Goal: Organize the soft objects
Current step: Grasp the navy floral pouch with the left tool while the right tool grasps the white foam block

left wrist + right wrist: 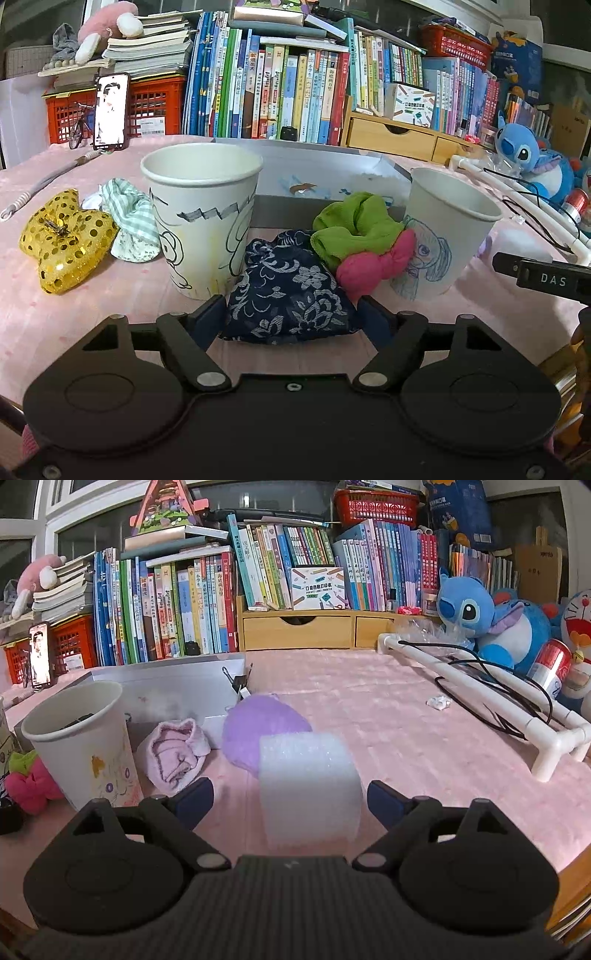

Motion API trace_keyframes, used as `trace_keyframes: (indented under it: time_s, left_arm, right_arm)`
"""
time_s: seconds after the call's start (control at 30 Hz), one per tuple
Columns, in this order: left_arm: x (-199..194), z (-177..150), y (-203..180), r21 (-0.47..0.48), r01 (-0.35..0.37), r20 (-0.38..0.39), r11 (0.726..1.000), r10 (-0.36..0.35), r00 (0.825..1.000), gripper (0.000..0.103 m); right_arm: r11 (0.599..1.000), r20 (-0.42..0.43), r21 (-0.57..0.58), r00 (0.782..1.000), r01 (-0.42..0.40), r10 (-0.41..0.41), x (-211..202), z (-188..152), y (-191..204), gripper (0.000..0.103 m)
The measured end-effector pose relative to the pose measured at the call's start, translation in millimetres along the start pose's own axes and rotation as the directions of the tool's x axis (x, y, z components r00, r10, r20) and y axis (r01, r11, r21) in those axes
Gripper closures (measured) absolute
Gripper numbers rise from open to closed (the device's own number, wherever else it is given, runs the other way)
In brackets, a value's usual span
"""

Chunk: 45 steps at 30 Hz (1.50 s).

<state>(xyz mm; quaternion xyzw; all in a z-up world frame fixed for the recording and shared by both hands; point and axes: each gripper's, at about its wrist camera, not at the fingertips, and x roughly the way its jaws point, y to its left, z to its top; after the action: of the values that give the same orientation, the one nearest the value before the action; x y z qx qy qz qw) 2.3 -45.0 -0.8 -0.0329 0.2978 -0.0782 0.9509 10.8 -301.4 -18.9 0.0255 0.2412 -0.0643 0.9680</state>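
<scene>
Left gripper (290,314) straddles navy floral pouch (286,295) — two paper cups (201,218) behind.

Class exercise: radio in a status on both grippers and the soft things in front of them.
Left gripper closing around navy floral pouch, pads at its sides. Right gripper open, white foam block between fingers, untouched. Paper cup close beside pouch.

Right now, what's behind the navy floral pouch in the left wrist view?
Behind the navy floral pouch: a green scrunchie and a pink scrunchie, flanked by two paper cups. The pouch covers their lower edges and the cloth beneath.
</scene>
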Motion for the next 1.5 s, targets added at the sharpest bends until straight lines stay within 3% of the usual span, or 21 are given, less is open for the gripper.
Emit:
trace_keyframes:
  time_s: [0.23,0.4,0.7,1.5]
  left_arm:
    - [-6,1,-3,0.028,-0.001,0.015,1.0,0.0,1.0,0.035]
    - [-11,1,-5,0.045,-0.001,0.022,0.999,0.0,1.0,0.042]
    - [-20,2,-6,0.045,0.008,0.029,0.999,-0.009,1.0,0.051]
    - [-72,27,-7,0.084,0.07,0.154,0.994,-0.082,0.985,0.052]
  right_arm:
    - [1.0,-0.004,0.007,1.0,0.002,-0.002,1,0,1,0.021]
    - [1.0,-0.003,0.002,1.0,0.019,-0.019,0,0,1,0.044]
    - [1.0,0.042,-0.013,0.999,0.016,-0.015,-10,3,5,0.045]
    - [1.0,0.136,-0.019,0.99,-0.023,0.025,-24,25,9,0.045]
